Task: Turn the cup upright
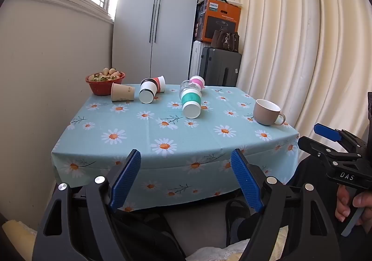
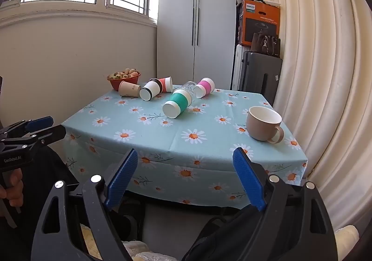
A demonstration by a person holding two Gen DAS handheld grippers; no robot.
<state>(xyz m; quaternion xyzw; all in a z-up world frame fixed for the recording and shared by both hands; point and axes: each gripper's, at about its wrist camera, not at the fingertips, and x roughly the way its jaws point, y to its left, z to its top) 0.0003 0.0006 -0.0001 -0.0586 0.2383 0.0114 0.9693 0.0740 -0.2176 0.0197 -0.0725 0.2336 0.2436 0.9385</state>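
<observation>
green-banded cup (image 2: pixel 177 102) lies on its side mid-table, base toward us | paper, so light and easy to crush, pinch gently across the band | left gripper (image 1: pixel 186 172) and right gripper (image 2: pixel 186 173) both spread wide, holding nothing
</observation>
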